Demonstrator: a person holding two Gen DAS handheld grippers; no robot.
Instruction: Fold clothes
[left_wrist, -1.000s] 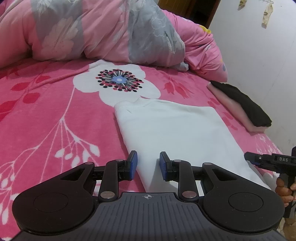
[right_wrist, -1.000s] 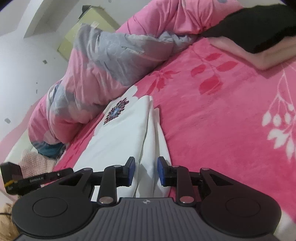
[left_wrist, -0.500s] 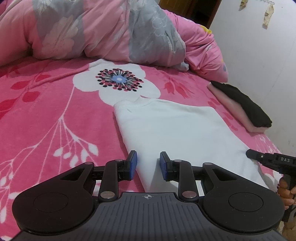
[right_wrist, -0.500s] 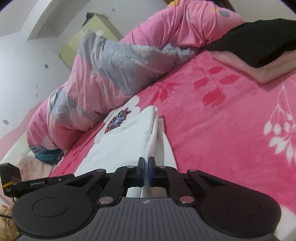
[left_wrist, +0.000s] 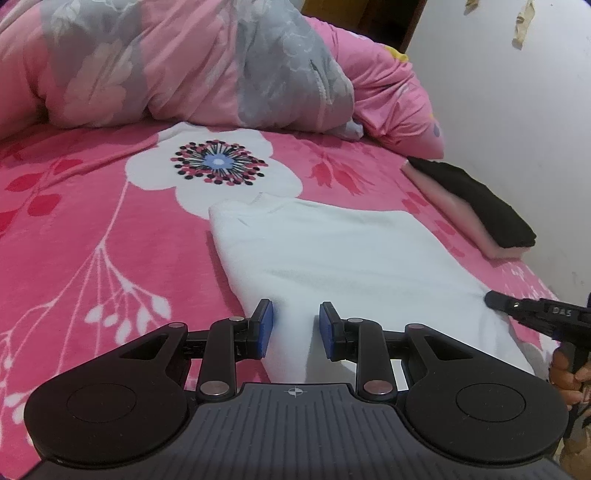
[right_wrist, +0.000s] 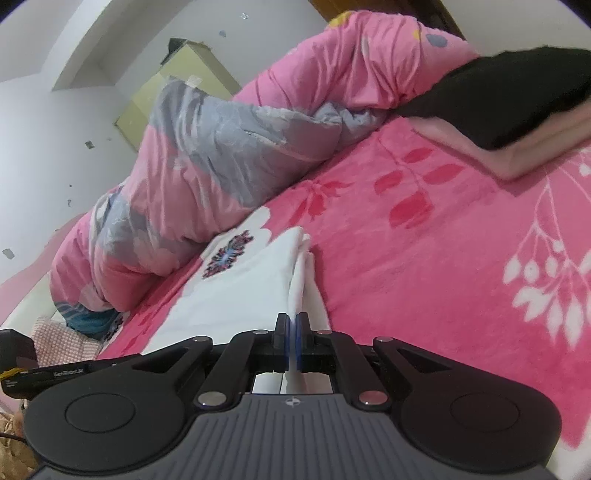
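My white shirt (left_wrist: 332, 254) lies flat on the bed (left_wrist: 92, 258), folded into a long strip. Its long axis runs from the near edge of the bed, where I hold both claws, away toward the big white flower (left_wrist: 218, 162) printed on the blanket; the collar end points at that flower and just overlaps its lower petal.

The left claw (left_wrist: 295, 325) stands wide, both blue pads apart, and the shirt's near left corner sits between them — the left pad lies just over the shirt's left edge, the right pad over white cloth. Nothing is pinched there.

The right claw (right_wrist: 293, 341) is closed tight on the shirt's right-hand edge, a thin fold of white cloth caught between its pads. In the left wrist view I see its black tip (left_wrist: 496, 300) touching the shirt at the near right corner, well to the right of the flower, with part of a hand (left_wrist: 569, 376) under it.

Left of the flower the pink blanket is bare and flat. Beyond the flower a bunched pink and grey quilt (left_wrist: 192, 62) closes off the far side. Right of the flower, against the wall (left_wrist: 517, 92), a black folded garment (left_wrist: 476, 199) rests on a pale pink one (left_wrist: 454, 210), well apart from the shirt with a strip of bare blanket between.
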